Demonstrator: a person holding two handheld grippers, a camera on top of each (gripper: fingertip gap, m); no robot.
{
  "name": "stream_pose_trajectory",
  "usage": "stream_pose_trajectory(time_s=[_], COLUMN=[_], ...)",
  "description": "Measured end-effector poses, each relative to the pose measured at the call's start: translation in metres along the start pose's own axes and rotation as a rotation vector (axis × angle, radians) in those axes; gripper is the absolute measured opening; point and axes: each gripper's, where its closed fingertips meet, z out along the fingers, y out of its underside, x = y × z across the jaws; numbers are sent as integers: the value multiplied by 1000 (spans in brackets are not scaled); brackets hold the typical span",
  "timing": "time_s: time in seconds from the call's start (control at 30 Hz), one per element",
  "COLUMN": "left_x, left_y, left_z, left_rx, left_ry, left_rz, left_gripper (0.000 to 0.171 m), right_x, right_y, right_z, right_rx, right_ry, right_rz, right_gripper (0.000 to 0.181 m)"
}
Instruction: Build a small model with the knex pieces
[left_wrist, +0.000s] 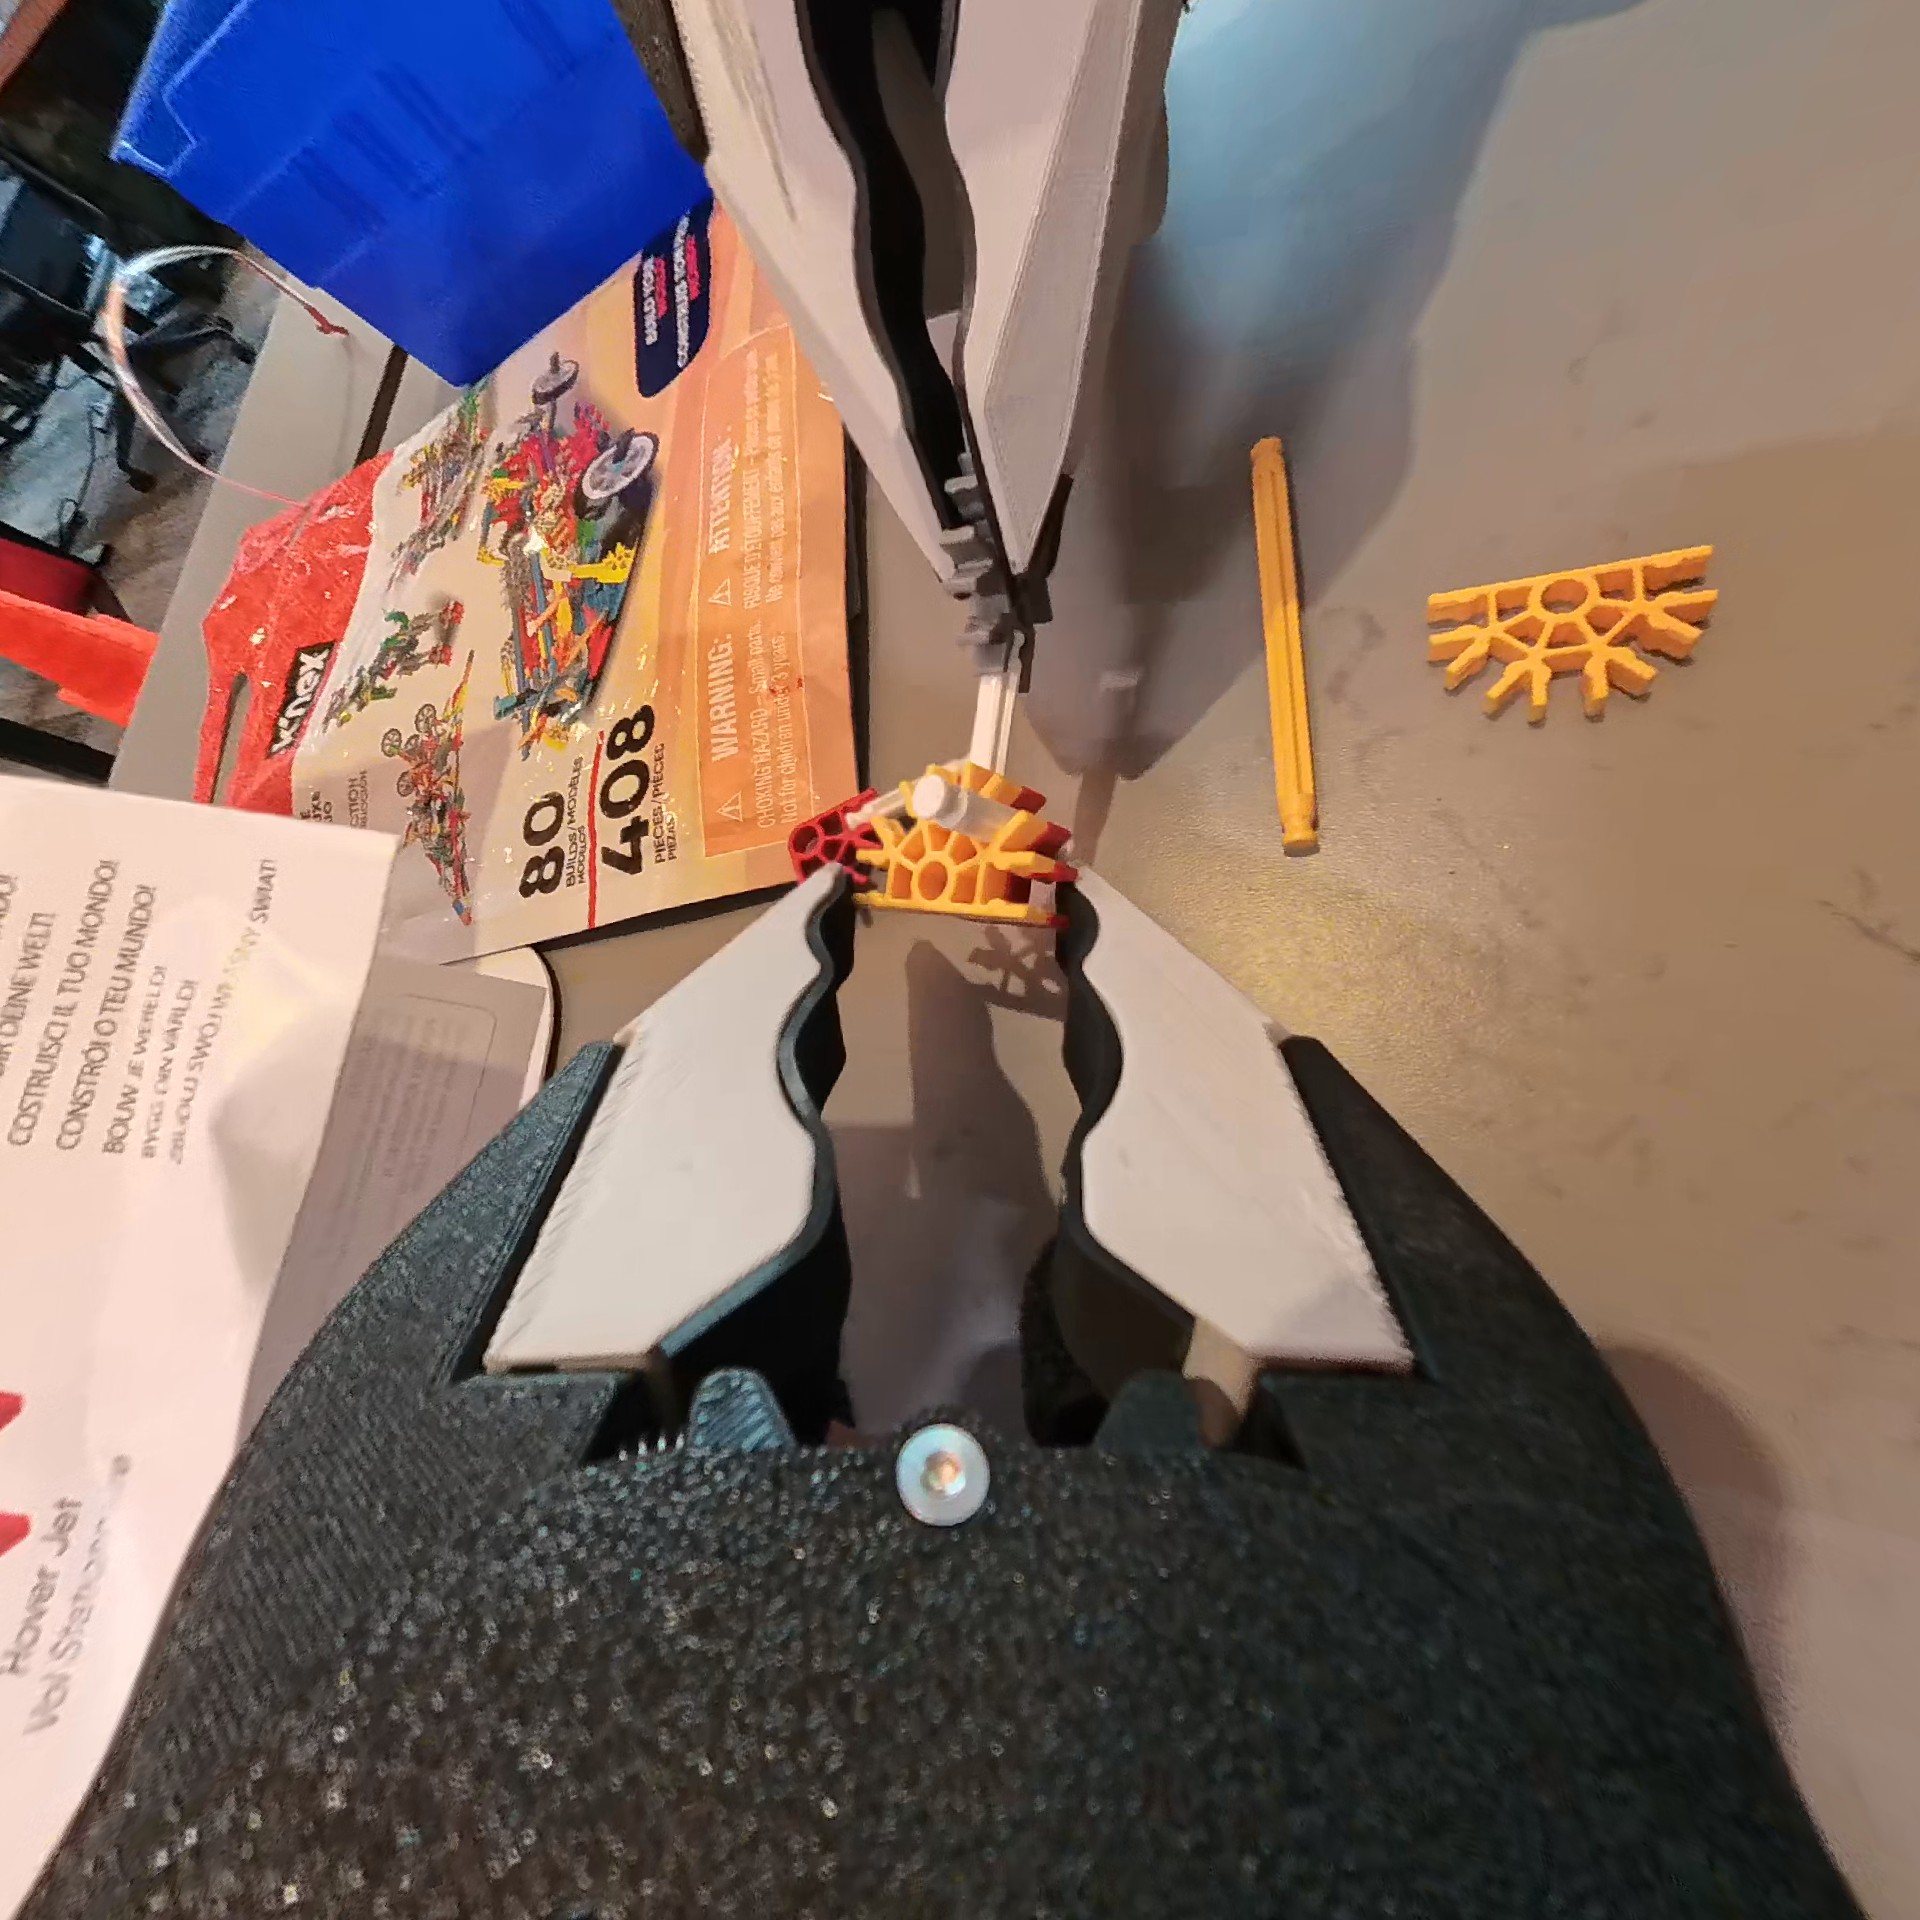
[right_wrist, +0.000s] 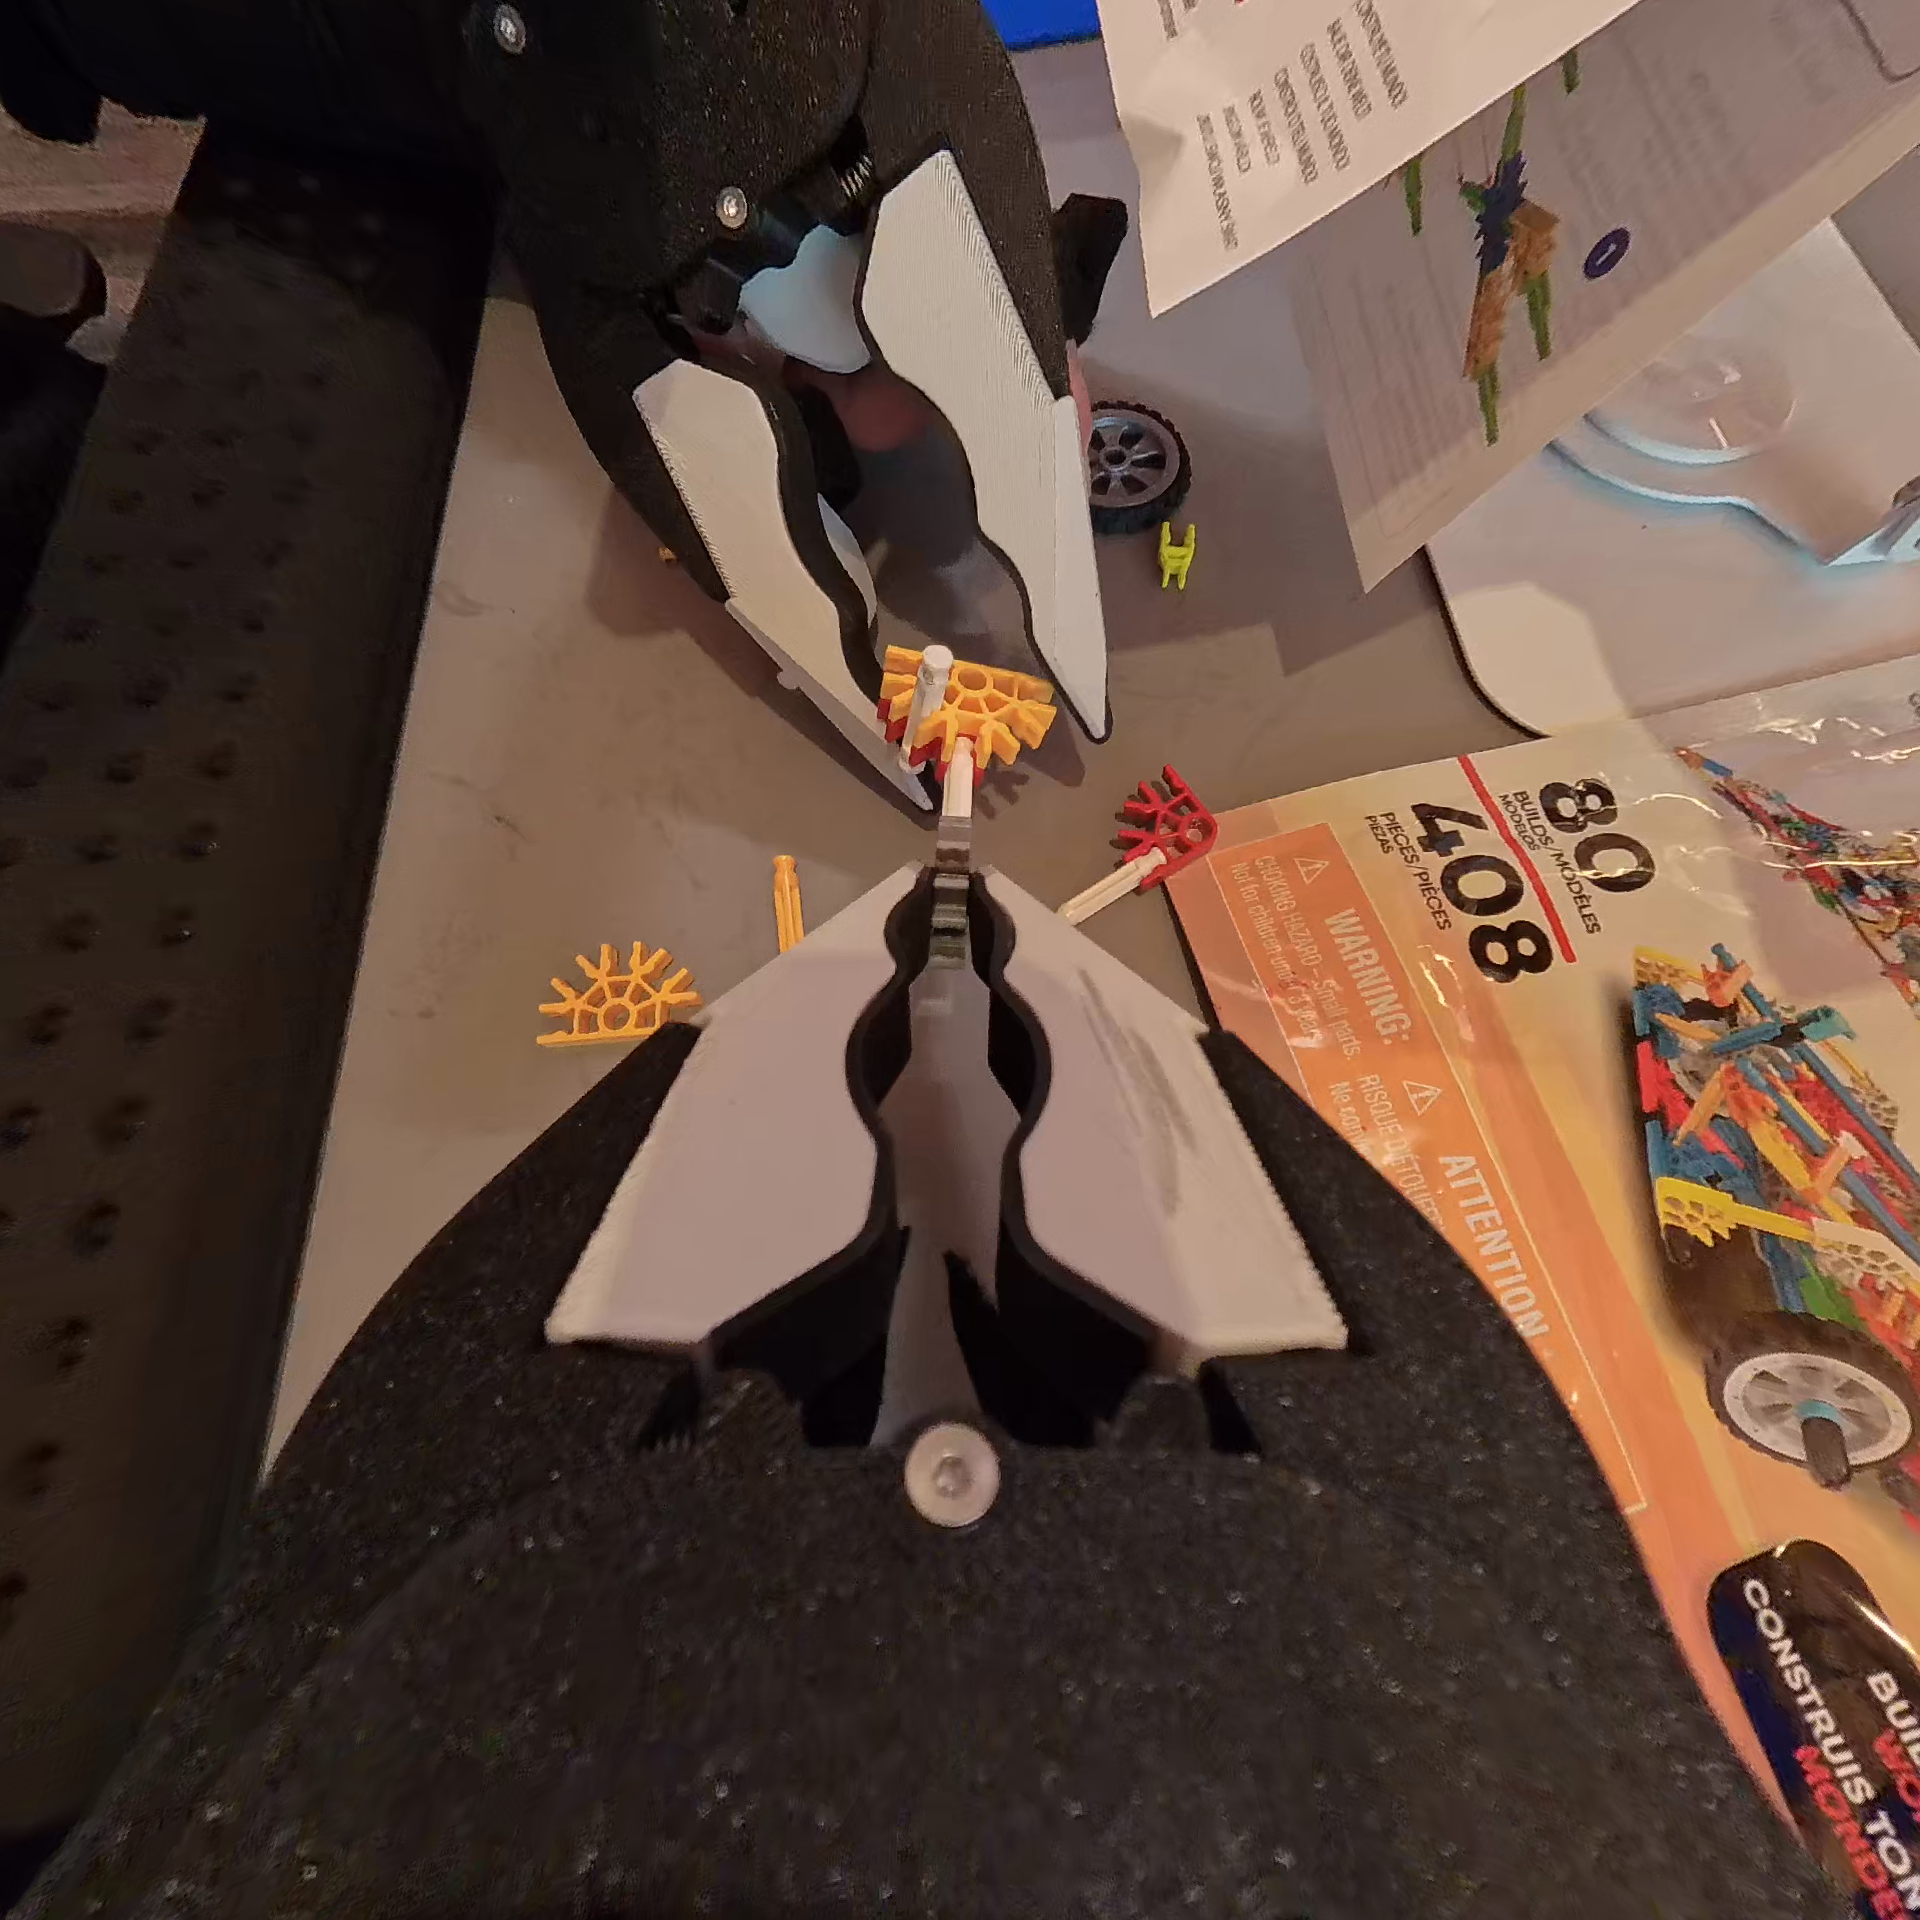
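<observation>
— Around the work?
— Grey table (left_wrist: 1558, 1143) underneath. Glossy orange parts bag (left_wrist: 644, 623) printed with toy models, just left of the grippers in the left wrist view, a white instruction sheet (left_wrist: 156, 1091) nearer the camera, a blue bin (left_wrist: 416, 156) behind. Off to the right, lying loose: a yellow rod (left_wrist: 1283, 644) and a yellow fan-shaped connector (left_wrist: 1569, 634), near each other but apart. In the right wrist view, also a small grey wheel (right_wrist: 1135, 473) and a lime clip (right_wrist: 1176, 554) behind the left gripper, and a red connector (right_wrist: 1169, 821) with a short white rod, touching the bag's edge.
— Anything in the way?
— Nothing between the two grippers except the parts themselves.
— Orientation of the held piece?
— Yellow-and-red connector stack (left_wrist: 956, 862), flat edge toward the left camera, spokes fanning away. Short white rod (right_wrist: 956, 790) running straight along the right gripper's fingers, far end in the stack's spokes. A second white peg (right_wrist: 930, 686) standing tilted at the stack's edge.
— Position against the grippers?
— Stack right at the fingertips of the left gripper (left_wrist: 951, 899), jaws partly spread and pressed on its two sides. Right gripper (right_wrist: 948, 883) opposite, nearly closed, tips pinching a grey toothed piece (right_wrist: 951, 862) on the rod's near end.
</observation>
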Motion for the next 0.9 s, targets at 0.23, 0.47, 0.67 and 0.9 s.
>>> stream_pose_trajectory(time_s=[0.23, 0.47, 0.67, 0.9], left_x=[-11, -27, -42, -54], left_y=[-4, -5, -7, -10], left_z=[-3, -4, -6, -9], left_rx=[25, 31, 42, 37], left_ry=[-77, -187, -283, -376], left_rz=[31, 74, 70, 106], left_gripper=[36, 31, 26, 14], right_x=[5, 13, 24, 28], right_y=[-8, -17, -26, -33], right_z=[-4, -9, -14, -19], right_rx=[48, 114, 180, 243], right_ry=[19, 44, 75, 55], right_rz=[13, 46, 102, 178], right_gripper=[5, 5, 5, 5])
